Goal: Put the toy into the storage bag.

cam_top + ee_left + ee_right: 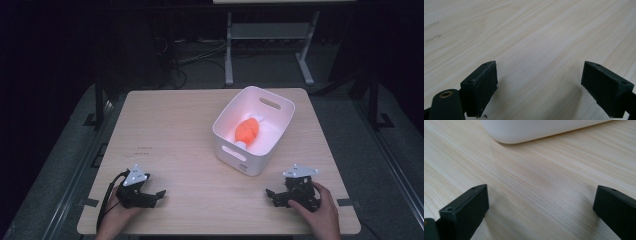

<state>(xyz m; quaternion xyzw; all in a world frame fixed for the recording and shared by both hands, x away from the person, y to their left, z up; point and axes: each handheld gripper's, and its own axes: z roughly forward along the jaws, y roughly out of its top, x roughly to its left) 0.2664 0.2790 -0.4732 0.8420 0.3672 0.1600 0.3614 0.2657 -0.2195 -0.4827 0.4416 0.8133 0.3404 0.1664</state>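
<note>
1. Broadly, pale wooden counter (190,130) across the middle of the high view, bare apart from one container and the two tools.
2. White bin (253,129), right of centre in the frame, open-topped, with slot handles in its end walls; its rounded lower corner (529,131) along the top edge of the right gripper view.
3. Orange toy (247,130), lying inside the bin on its floor, well apart from both tools.
4. Left tool (150,196), lower left of the frame, jaws spread wide over bare wood, holding nothing.
5. Right tool (280,196), lower right, just in front of the bin, likewise wide open and empty.
6. Probably best: lift the right tool over the near rim, descend straight, close across the toy's narrow width, steady the bin with the left.
</note>
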